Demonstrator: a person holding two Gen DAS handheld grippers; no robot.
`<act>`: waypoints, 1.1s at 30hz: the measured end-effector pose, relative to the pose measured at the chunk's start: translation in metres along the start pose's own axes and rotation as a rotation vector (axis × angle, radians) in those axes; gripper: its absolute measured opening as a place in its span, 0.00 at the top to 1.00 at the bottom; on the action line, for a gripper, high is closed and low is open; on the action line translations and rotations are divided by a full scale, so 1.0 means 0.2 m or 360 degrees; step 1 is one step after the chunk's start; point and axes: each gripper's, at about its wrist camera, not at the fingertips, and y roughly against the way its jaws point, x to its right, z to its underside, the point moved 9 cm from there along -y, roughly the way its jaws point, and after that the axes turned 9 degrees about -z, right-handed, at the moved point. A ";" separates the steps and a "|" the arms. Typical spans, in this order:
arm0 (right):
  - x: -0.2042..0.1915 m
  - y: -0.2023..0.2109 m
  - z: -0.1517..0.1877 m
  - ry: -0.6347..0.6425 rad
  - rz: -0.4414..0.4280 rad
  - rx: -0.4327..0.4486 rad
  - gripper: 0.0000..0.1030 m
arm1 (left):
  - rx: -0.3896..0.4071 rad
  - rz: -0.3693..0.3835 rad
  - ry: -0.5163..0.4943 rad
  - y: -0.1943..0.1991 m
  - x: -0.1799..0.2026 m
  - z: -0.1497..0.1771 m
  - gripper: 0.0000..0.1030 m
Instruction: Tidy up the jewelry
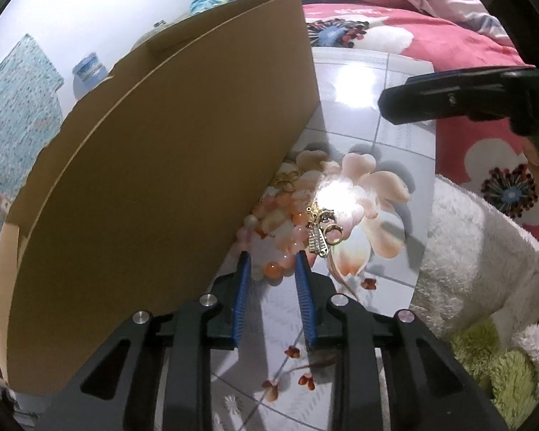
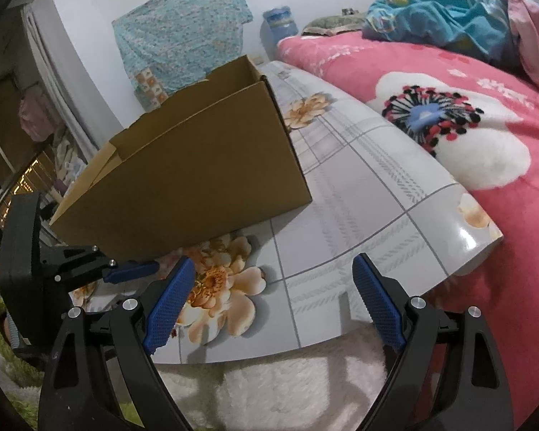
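A pile of jewelry lies on the flower-print table point(image 1: 359, 125) against the wall of a brown cardboard box point(image 1: 161, 179). It holds a bracelet of pink and orange beads point(image 1: 280, 248), gold trinkets with a ring point(image 1: 321, 233) and another gold piece point(image 1: 287, 179). My left gripper point(image 1: 272, 265) is shut on the bracelet's near beads, which fill the gap between its blue pads. One finger point(image 1: 431, 98) of my right gripper hangs at the upper right, apart from the pile. My right gripper point(image 2: 273, 264) stands open and empty above the table's front edge. The left gripper point(image 2: 133, 271) reaches under the box point(image 2: 197, 179) corner, hiding the jewelry.
A bed with a pink flowered blanket point(image 2: 467, 136) runs along the table's right side. White fluffy fabric point(image 2: 287, 388) and green fluffy fabric point(image 1: 503, 366) lie below the front edge. A teal cloth point(image 2: 183, 36) and a blue jar point(image 2: 280, 21) stand behind the box.
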 end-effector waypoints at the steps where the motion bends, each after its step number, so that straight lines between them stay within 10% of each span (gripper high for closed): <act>1: 0.01 0.00 0.00 -0.0007 -0.0002 0.0001 0.19 | 0.0010 -0.0005 -0.0013 -0.01 0.00 -0.02 0.86; 4: 0.03 0.01 0.00 -0.0024 -0.0009 0.0007 0.19 | 0.0023 0.0017 0.0013 0.01 -0.02 -0.02 1.00; 19: 0.07 0.03 0.01 -0.0066 -0.0043 0.0018 0.19 | -0.0005 0.0034 0.0165 0.02 -0.04 -0.10 0.97; 33: 0.06 -0.02 0.01 -0.0043 -0.0041 -0.0021 0.19 | -0.0234 0.0015 0.0420 0.00 -0.18 0.18 0.97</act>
